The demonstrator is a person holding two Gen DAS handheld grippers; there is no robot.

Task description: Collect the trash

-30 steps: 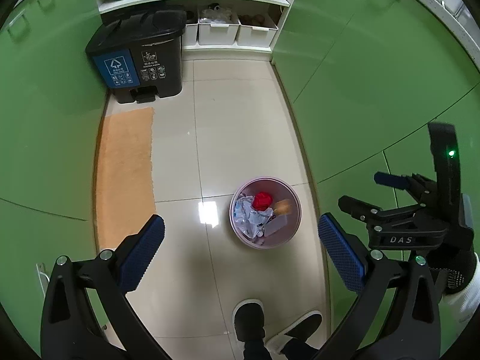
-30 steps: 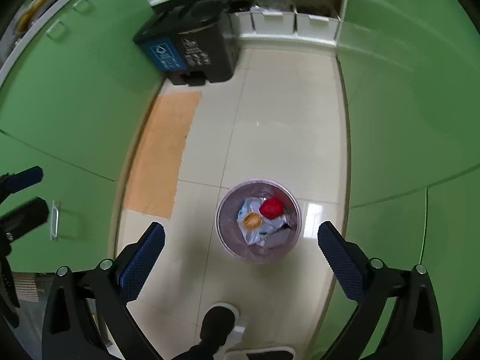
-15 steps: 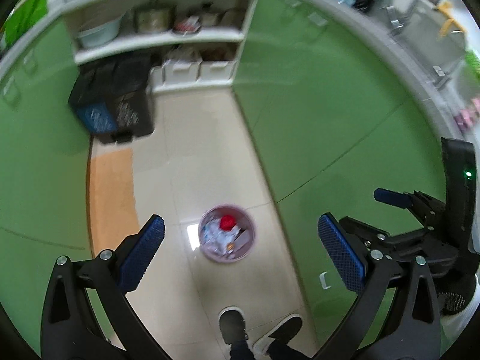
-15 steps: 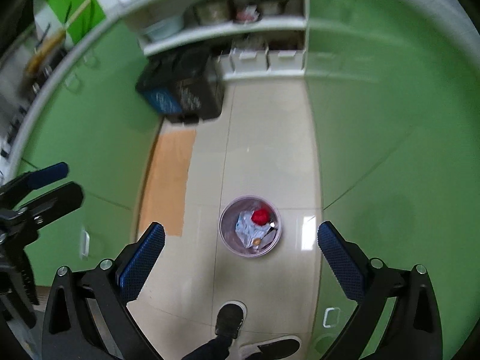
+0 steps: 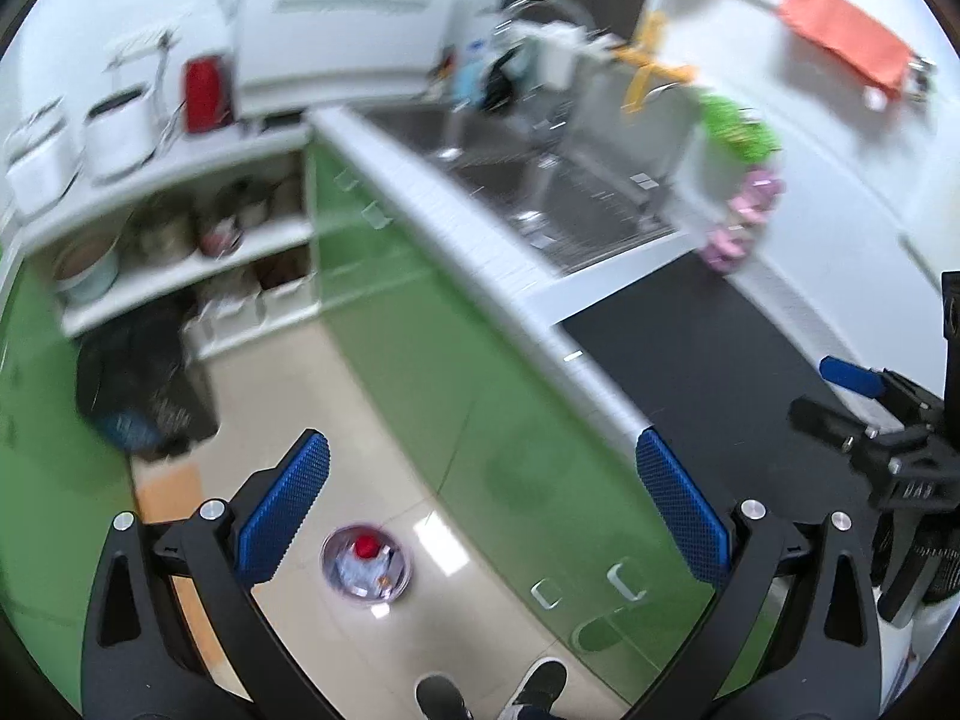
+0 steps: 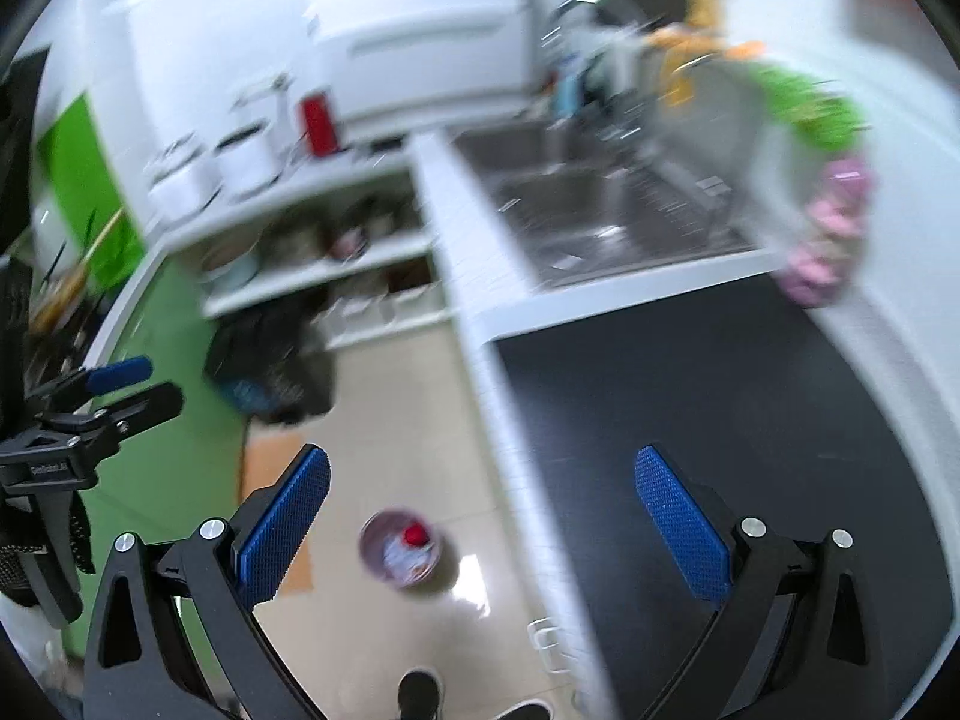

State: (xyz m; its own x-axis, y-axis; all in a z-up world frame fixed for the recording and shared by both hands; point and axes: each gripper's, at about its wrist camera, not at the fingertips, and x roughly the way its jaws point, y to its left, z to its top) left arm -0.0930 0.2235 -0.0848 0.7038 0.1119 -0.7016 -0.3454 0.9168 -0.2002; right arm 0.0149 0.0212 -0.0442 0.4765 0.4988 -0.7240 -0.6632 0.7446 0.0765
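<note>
A small pink waste bin (image 5: 367,564) stands on the tiled floor far below, holding crumpled paper and a red item (image 5: 366,547). It shows in the right wrist view too, the waste bin (image 6: 401,557) small and blurred. My left gripper (image 5: 483,507) is open and holds nothing, high above the floor beside the green cabinets. My right gripper (image 6: 483,507) is open and holds nothing, over the edge of the black countertop (image 6: 720,408). Each gripper appears at the edge of the other's view.
Green cabinet fronts (image 5: 432,372) run under a white counter edge with a steel sink (image 5: 540,192). A dark pedal bin (image 5: 144,396) stands by white open shelves (image 5: 180,264). An orange mat (image 5: 168,492) lies on the floor. The person's shoes (image 5: 492,690) are below.
Both grippers have risen a long way and tilted up. The waste bin has shrunk in view, and the countertop, sink and wall have come into view. Both stayed open.
</note>
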